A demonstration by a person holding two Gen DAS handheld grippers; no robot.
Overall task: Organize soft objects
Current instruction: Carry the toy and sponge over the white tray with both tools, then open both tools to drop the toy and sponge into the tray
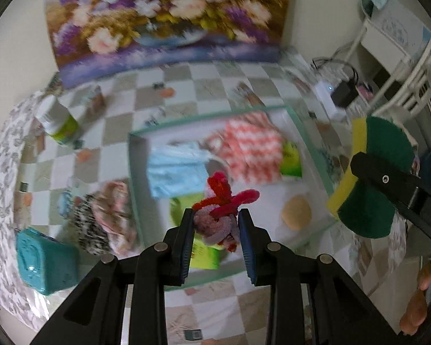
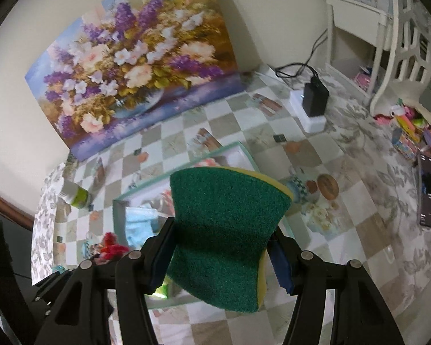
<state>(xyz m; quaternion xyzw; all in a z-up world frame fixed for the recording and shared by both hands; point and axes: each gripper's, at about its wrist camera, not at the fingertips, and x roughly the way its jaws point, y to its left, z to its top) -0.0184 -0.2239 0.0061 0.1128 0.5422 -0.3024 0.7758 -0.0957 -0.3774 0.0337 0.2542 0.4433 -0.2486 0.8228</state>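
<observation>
Over a shallow white tray (image 1: 135, 155) with a pale green rim, the left wrist view shows the left gripper (image 1: 217, 230) pinching a small fuzzy toy (image 1: 215, 224), pinkish grey with red and magenta pipe-cleaner loops on top, between its blue pads. The toy hangs above the tray's near part. Inside the tray lie a light blue cloth (image 1: 175, 172), a red-and-white patterned cloth (image 1: 252, 149), lime green pieces (image 1: 291, 158) and a round tan sponge (image 1: 297, 211). The tray sits on a counter (image 1: 129, 106) covered in a checked cloth. Left of the tray lie a bundle of patterned fabric (image 1: 103, 221), a teal box (image 1: 43, 261) and a white bottle with a green label (image 1: 60, 123), tipped on its side. At the right edge, the right gripper (image 1: 367, 172) carries a green and yellow scrub sponge (image 1: 382, 149) above the tray's right rim.

From the right wrist view, the right gripper (image 2: 221, 258) squeezes the scrub sponge (image 2: 224, 230) at its waist, green face up and yellow foam showing along the right edge. The sponge hangs over the tray (image 2: 241, 149), covering most of it. The fuzzy toy (image 2: 110, 248) shows at lower left. A flower painting (image 2: 135, 66) leans against the wall behind the counter, and a black charger (image 2: 316, 97) stands on a white block at its far right.
</observation>
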